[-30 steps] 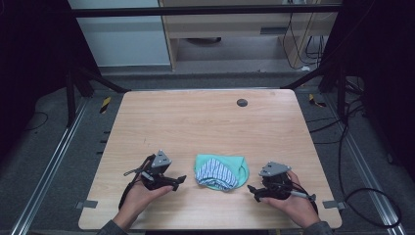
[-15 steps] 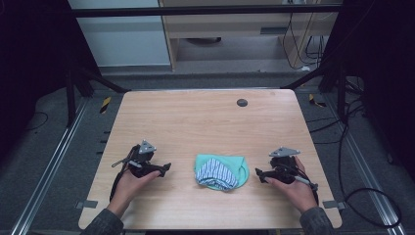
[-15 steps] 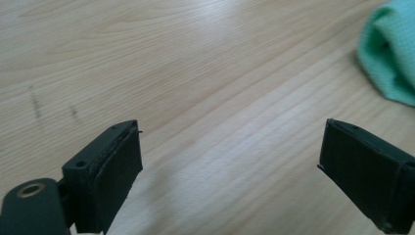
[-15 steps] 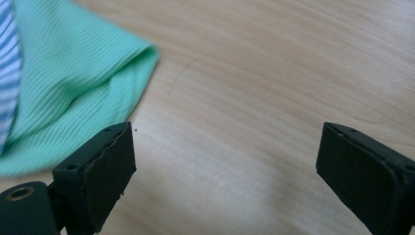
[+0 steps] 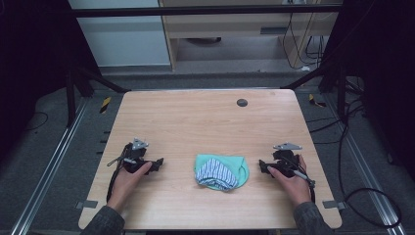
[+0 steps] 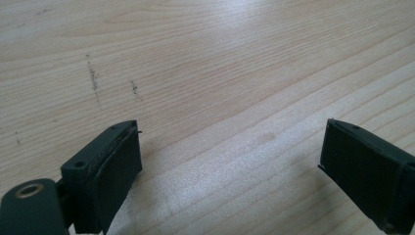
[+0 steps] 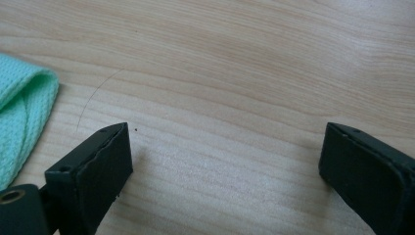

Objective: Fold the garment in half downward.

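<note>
A folded green cloth point(image 5: 221, 172) lies near the front of the bench point(image 5: 205, 117), between the left tool point(image 5: 157, 165) and right tool point(image 5: 263, 167). Both tools gape wide and empty, apparently finished folding.

Green cloth point(image 7: 22, 117) cut off by left edge, right gripper view.
</note>
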`<act>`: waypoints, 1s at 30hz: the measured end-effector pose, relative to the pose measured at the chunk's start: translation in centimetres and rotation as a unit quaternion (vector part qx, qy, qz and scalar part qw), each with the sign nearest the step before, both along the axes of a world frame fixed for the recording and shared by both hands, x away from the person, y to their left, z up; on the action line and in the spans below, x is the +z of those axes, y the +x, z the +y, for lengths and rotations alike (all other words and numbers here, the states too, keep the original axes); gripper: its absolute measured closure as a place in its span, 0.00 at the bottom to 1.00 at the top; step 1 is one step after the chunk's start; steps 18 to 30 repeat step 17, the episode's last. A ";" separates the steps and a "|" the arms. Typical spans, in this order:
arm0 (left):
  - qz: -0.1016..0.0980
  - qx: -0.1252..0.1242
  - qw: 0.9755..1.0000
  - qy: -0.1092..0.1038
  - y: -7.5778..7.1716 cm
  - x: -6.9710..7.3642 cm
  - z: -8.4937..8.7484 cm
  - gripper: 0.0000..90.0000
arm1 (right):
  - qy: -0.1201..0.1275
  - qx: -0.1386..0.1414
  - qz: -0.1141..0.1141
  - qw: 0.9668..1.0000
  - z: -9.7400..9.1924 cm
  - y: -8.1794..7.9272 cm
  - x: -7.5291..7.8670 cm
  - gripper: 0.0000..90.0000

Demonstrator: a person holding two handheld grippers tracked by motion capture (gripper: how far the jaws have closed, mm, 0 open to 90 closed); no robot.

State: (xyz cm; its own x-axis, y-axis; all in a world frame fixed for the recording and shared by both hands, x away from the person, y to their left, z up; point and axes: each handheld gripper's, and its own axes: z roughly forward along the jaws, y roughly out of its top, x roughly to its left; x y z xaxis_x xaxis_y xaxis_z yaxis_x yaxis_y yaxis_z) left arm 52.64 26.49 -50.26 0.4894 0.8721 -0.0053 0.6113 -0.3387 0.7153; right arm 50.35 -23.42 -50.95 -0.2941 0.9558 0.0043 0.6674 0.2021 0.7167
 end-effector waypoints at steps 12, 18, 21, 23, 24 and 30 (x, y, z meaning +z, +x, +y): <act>-0.012 -0.004 1.000 0.012 0.0 -0.5 -0.3 0.06 | -0.001 -0.036 -0.007 0.999 0.8 0.2 -0.3 0.01; -0.009 -0.001 1.000 0.011 0.1 -0.5 -0.2 0.03 | -0.001 -0.062 -0.005 0.998 1.3 0.1 -0.3 0.00; -0.009 -0.001 1.000 0.011 0.1 -0.5 -0.2 0.03 | -0.001 -0.062 -0.005 0.998 1.3 0.1 -0.3 0.00; -0.009 -0.001 1.000 0.011 0.1 -0.5 -0.2 0.03 | -0.001 -0.062 -0.005 0.998 1.3 0.1 -0.3 0.00; -0.009 -0.001 1.000 0.011 0.1 -0.5 -0.2 0.03 | -0.001 -0.062 -0.005 0.998 1.3 0.1 -0.3 0.00; -0.009 -0.001 1.000 0.011 0.1 -0.5 -0.2 0.03 | -0.001 -0.062 -0.005 0.998 1.3 0.1 -0.3 0.00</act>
